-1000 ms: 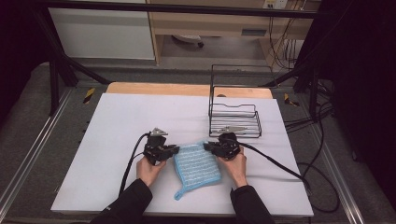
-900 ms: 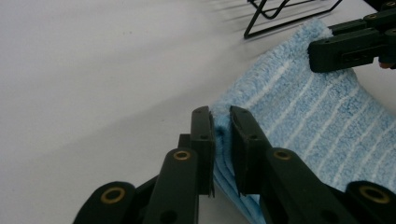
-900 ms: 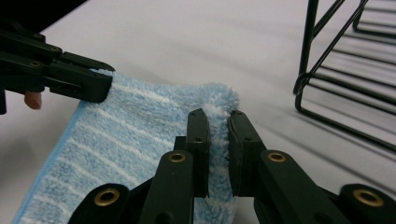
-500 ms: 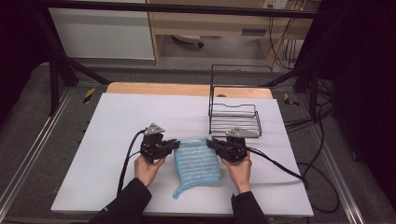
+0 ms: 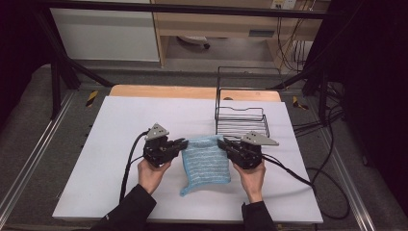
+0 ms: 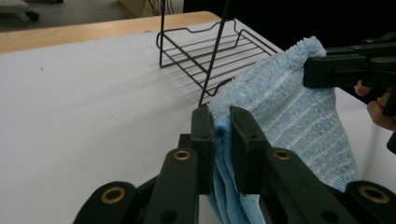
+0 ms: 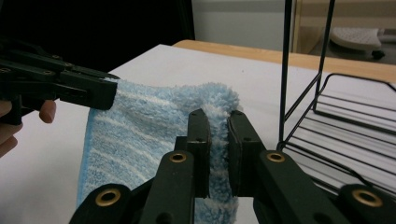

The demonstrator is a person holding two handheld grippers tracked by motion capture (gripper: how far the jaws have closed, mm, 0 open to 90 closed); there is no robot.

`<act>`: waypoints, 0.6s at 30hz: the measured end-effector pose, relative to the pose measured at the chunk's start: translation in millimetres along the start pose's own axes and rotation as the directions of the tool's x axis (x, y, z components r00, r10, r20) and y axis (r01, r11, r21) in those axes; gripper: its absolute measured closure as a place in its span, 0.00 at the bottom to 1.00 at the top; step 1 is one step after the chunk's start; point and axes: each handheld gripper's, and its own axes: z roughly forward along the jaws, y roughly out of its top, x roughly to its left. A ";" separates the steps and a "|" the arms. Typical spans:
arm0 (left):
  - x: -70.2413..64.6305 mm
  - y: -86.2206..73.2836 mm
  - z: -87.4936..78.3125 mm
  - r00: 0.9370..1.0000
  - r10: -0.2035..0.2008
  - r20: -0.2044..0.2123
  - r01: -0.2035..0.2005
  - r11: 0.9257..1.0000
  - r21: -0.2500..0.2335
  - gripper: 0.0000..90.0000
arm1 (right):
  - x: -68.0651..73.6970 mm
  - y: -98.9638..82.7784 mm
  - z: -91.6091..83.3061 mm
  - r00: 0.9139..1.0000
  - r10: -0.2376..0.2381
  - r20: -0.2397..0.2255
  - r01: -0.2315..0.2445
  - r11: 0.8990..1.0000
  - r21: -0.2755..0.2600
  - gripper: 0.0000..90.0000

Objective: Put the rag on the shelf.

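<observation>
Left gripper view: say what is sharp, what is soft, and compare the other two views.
Left gripper view: towel and rack fairly sharp, nearest jaw arms soft. Right gripper view: towel pile crisp at the jaws, dark background upper left, rack slightly soft. High view: evenly lit table, dark surroundings, no glare.

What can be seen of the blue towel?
The blue towel is fluffy terry with thin white stripes, apparently folded in layers. The left gripper and right gripper each pinch a top corner, so it hangs between them above the white table, its lower corner trailing toward the person, just in front of the wire rack.
</observation>
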 end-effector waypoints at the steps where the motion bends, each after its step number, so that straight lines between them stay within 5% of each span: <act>1: -1.2 1.8 -1.5 1.000 0.005 0.002 -0.005 1.000 -0.007 0.89 | 0.0 0.0 0.0 1.000 0.000 0.000 0.000 1.000 0.000 0.91; 7: -10.4 13.5 -10.3 0.999 0.042 -0.006 -0.042 0.998 -0.054 0.89 | 4.3 9.1 -10.6 1.000 -0.014 0.011 0.015 0.998 -0.058 0.91; 18: -17.3 35.3 -14.9 0.999 0.041 0.031 -0.037 0.992 -0.124 0.89 | 9.2 26.3 -28.5 0.998 -0.039 0.053 0.046 0.989 -0.140 0.91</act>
